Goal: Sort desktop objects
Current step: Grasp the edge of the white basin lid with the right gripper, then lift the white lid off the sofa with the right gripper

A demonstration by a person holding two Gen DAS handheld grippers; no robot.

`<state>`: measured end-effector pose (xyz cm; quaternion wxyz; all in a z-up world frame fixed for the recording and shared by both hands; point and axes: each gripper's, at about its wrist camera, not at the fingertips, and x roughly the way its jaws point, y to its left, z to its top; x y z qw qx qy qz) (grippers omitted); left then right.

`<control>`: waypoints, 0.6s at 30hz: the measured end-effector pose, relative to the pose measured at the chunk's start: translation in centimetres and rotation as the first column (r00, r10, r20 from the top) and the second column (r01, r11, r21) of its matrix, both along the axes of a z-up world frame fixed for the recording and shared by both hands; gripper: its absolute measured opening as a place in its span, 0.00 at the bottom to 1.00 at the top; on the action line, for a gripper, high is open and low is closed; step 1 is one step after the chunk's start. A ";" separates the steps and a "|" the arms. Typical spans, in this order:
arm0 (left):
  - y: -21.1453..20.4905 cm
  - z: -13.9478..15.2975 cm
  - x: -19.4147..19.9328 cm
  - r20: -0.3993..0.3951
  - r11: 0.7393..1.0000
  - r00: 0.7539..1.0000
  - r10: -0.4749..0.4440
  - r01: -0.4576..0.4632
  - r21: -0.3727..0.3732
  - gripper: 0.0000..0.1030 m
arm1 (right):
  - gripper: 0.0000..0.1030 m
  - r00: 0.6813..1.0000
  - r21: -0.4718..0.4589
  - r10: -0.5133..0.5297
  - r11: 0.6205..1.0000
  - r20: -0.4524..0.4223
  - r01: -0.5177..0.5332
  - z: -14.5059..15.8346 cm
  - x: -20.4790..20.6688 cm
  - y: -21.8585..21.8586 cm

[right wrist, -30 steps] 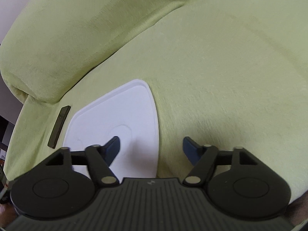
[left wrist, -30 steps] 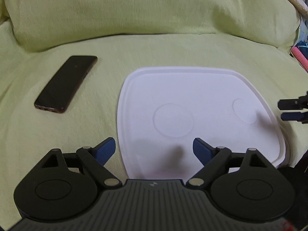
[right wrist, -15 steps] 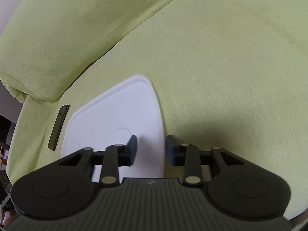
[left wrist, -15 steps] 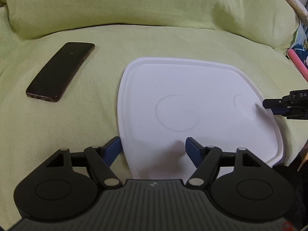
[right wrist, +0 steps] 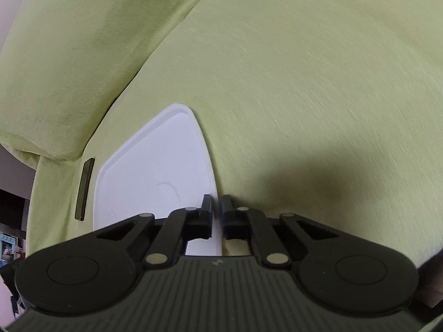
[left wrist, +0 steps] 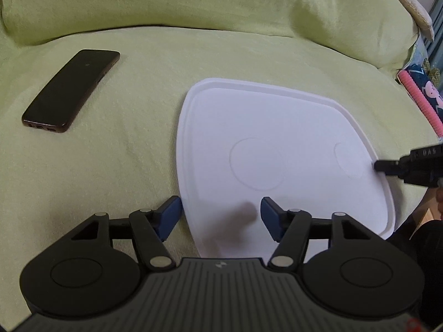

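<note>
My right gripper (right wrist: 217, 203) pinches the right rim of the white tray (left wrist: 277, 127), jaws clamped on its edge; my left gripper (left wrist: 220, 210) hovers with jaws apart, straddling the near-left rim. The dark phone (left wrist: 72, 90) lies on the green sofa cushion (left wrist: 144, 138) at ten o'clock, unsorted; the tray is bare, so sorting has barely begun. A second ago my right jaws were wide open.

Black left tool (left wrist: 220, 215) with blue pads (left wrist: 169, 215), silver pivot screws, ribbed grey housing.
</note>
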<state>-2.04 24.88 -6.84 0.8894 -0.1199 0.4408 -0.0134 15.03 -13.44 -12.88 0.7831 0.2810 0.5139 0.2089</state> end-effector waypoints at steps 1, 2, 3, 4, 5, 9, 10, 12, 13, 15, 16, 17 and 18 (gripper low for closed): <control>0.1 0.0 0.0 -0.001 1.000 1.000 -0.002 0.002 -0.002 0.63 | 0.04 1.000 0.007 0.001 1.000 0.000 -0.001 -0.1 -0.1 -0.1; 0.2 0.0 0.0 -0.001 1.000 1.000 -0.004 0.004 -0.003 0.59 | 0.04 1.000 0.008 0.003 1.000 0.003 -0.003 -0.2 -0.2 -0.1; 0.4 0.0 0.0 -0.002 1.000 1.000 -0.003 0.003 -0.003 0.52 | 0.04 1.000 0.005 0.005 1.000 0.005 -0.005 -0.2 -0.2 -0.1; 0.6 0.1 -0.1 -0.004 1.000 1.000 0.006 -0.006 0.003 0.49 | 0.04 1.000 0.000 0.007 1.000 0.007 -0.007 -0.2 -0.1 0.0; 0.8 0.1 -0.2 -0.005 1.000 1.000 0.016 -0.016 0.006 0.39 | 0.04 1.000 -0.006 0.008 1.000 0.008 -0.008 -0.1 -0.1 0.1; 2.7 -0.3 -0.8 -0.006 0.997 0.998 0.060 -0.060 -0.055 0.11 | 0.04 1.000 -0.022 0.024 0.999 0.008 -0.024 -0.1 0.3 0.4; 3.1 -0.4 -0.9 -0.007 0.995 0.998 0.065 -0.066 -0.076 0.10 | 0.04 1.000 -0.026 0.029 0.999 0.009 -0.029 0.0 0.4 0.4; 3.4 -0.5 -0.9 -0.011 0.993 0.998 0.066 -0.067 -0.098 0.09 | 0.04 0.999 -0.035 0.041 0.999 0.014 -0.040 0.0 0.5 0.5; 3.5 -0.5 -0.8 -0.014 0.992 0.998 0.065 -0.066 -0.105 0.09 | 0.04 0.999 -0.037 0.046 0.998 0.017 -0.046 0.0 0.5 0.5; 3.9 -0.6 -0.7 -0.020 0.990 0.997 0.069 -0.071 -0.124 0.08 | 0.04 0.998 -0.038 0.056 0.998 0.022 -0.055 0.0 0.5 0.5; 4.1 -0.6 -0.7 -0.022 0.988 0.997 0.072 -0.075 -0.137 0.07 | 0.04 0.998 -0.035 0.057 0.998 0.022 -0.056 -0.1 0.5 0.4; 4.3 -0.8 -0.7 -0.024 0.985 0.997 0.079 -0.081 -0.155 0.07 | 0.04 0.998 -0.029 0.055 0.998 0.018 -0.055 -0.1 0.5 0.4; 4.5 -0.9 -0.8 -0.025 0.981 0.996 0.085 -0.088 -0.172 0.06 | 0.04 0.999 -0.022 0.053 0.998 0.013 -0.052 -0.2 0.6 0.3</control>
